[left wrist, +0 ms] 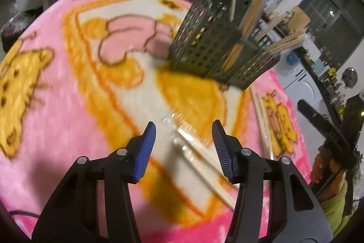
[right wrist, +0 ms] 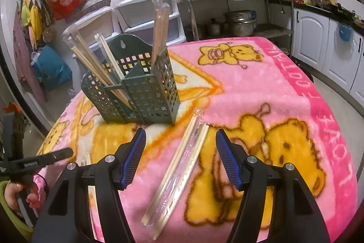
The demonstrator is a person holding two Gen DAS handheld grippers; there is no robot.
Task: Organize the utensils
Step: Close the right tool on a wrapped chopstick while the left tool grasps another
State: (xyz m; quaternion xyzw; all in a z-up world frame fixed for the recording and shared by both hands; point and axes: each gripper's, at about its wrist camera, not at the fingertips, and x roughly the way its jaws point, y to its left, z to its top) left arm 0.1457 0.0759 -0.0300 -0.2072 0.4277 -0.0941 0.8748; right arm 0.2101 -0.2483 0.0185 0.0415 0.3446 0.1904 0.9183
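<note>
L wrist view: left tongs (left wrist: 183, 129) spread, straddling clear-wrapped wooden chopsticks (left wrist: 200, 156) on pink bear-print blanket (left wrist: 56, 106) over desk; pads not touching. Dark green perforated plastic utensil holder (left wrist: 211, 49) at 1 o'clock.

R wrist view: right tongs (right wrist: 180, 136) spread above another wrapped wooden chopstick pair (right wrist: 179, 174); holder at 11 o'clock.

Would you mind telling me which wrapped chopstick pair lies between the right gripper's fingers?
The wrapped chopstick pair lying flat on the blanket just right of the green holder. The others stand upright in that holder, and another lies under the left gripper.
</note>
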